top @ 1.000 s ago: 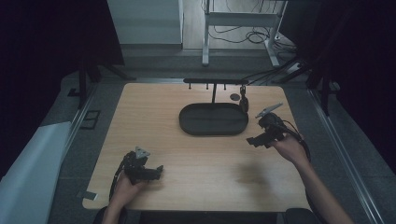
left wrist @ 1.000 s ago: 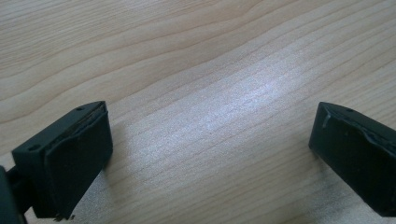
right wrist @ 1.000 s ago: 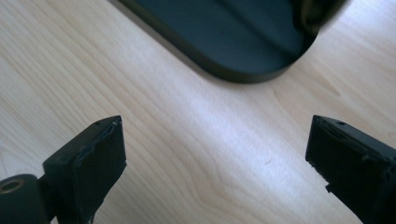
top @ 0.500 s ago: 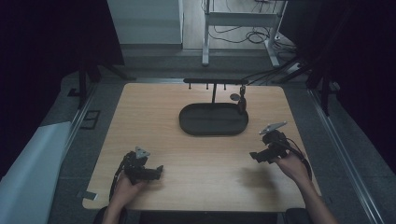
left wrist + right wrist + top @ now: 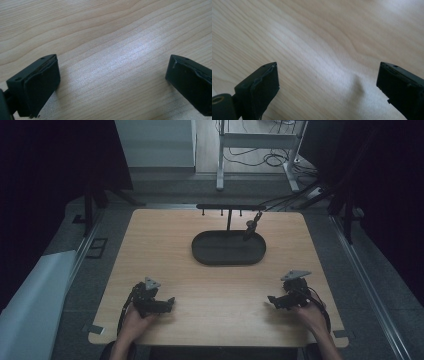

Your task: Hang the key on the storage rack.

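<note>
Wooden table [image 5: 210, 285], dark tray [image 5: 228, 251] well beyond both spread claws.

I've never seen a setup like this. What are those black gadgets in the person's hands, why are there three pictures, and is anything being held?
No robot here: a person holds a hand-operated gripper in each hand, the left gripper and the right gripper. The high view looks down on the wooden table. The other two pictures come from cameras riding on each gripper, looking along its two black jaws at bare wood. Farther back on the table sits a dark oval tray with a T-shaped rack rising from it; a small dark item hangs from the rack. Both grippers are open and hold nothing.
</note>
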Demonstrator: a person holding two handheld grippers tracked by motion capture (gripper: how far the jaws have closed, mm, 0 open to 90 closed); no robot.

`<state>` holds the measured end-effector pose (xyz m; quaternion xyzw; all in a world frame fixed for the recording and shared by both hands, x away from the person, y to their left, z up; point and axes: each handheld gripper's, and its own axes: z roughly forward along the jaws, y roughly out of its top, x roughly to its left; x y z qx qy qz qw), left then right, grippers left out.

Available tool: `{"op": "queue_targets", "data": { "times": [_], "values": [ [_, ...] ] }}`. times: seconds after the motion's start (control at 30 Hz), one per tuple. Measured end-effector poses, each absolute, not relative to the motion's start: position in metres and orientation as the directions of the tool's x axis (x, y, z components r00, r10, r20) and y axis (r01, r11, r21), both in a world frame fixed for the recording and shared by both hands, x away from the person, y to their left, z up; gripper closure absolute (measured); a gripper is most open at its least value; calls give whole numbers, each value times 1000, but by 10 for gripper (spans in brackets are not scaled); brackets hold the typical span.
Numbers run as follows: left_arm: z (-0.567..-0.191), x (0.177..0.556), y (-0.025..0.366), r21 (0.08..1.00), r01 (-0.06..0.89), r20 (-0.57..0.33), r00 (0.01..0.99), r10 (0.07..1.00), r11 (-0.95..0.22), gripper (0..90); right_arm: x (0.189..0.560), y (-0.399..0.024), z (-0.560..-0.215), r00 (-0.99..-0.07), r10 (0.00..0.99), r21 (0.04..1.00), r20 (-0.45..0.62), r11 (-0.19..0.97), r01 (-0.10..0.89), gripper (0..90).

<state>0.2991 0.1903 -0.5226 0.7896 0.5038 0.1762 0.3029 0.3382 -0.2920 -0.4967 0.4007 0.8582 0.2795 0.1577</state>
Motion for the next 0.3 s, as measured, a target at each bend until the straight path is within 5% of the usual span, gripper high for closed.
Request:
{"op": "queue_targets", "data": {
  "times": [0.3],
  "values": [
    [-523, 299, 190, 657, 689, -28, 429, 903, -307, 0, 332, -295, -507, -621, 783, 607, -47, 516, 605, 31]
  ]
}}
